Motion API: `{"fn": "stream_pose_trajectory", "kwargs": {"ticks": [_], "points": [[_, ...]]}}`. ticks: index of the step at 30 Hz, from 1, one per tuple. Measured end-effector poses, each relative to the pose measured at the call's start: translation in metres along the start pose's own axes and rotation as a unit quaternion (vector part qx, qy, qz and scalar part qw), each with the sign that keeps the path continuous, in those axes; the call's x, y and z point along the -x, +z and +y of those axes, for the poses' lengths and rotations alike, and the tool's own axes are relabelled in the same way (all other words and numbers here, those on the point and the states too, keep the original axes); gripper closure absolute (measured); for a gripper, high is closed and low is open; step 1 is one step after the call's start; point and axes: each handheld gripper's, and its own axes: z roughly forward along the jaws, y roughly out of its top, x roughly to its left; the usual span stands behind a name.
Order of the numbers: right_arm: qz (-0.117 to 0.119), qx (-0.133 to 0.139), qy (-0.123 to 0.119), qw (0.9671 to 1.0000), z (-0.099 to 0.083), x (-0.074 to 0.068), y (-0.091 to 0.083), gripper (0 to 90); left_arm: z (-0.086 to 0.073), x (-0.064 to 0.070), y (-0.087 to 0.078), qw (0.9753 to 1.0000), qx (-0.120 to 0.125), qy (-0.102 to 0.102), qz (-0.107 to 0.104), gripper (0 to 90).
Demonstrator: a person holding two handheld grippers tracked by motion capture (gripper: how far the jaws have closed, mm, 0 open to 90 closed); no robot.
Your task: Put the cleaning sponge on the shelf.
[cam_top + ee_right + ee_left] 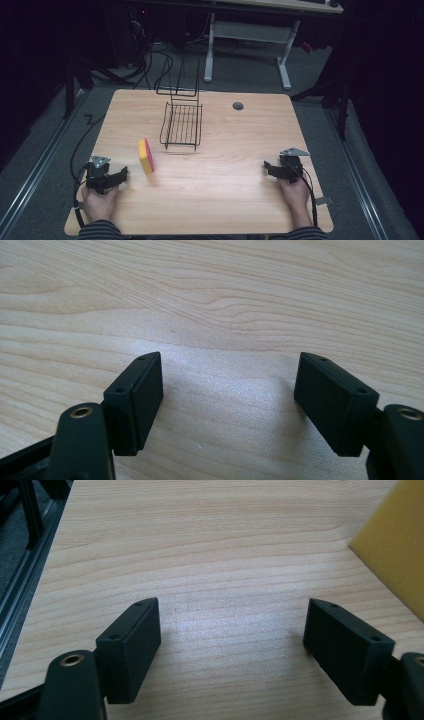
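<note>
A yellow sponge with a pink-red face (146,156) stands on edge on the wooden table (215,195), left of centre. Behind it sits a black wire dish rack (182,121). My left gripper (123,174) rests on the table at the front left, open, its jaws wide apart with bare wood between them (232,635); the sponge's yellow side (395,555) shows just ahead to its right. My right gripper (266,167) rests at the front right, open, with bare wood between its jaws (228,397).
A round grey grommet (238,106) sits in the tabletop near the back. Cables (80,155) trail off the table's left edge. Beyond the table stands a white desk frame (250,35) on a dark floor.
</note>
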Motion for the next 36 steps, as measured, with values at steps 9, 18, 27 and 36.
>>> {"fn": "stream_pose_trajectory", "kwargs": {"ticks": [9,18,27,36], "points": [[0.000,0.000,0.000,1.0000,0.0001,-0.0004,0.0001,28.0,0.0002,-0.0004,0.0000,1.0000,-0.001,-0.001,-0.002,23.7],[0.000,-0.001,-0.001,1.0000,0.0000,-0.0003,0.0001,28.0,0.0003,0.0003,0.0000,1.0000,-0.001,-0.002,-0.001,24.1],[0.000,0.000,-0.002,1.0000,0.0000,-0.0002,0.0001,28.0,0.0006,0.0005,-0.0004,1.0000,0.000,0.003,-0.004,28.4],[0.000,-0.001,-0.001,1.0000,0.0000,-0.0005,0.0000,28.0,0.0007,0.0019,0.0004,0.9999,-0.004,0.006,-0.010,21.6]]}}
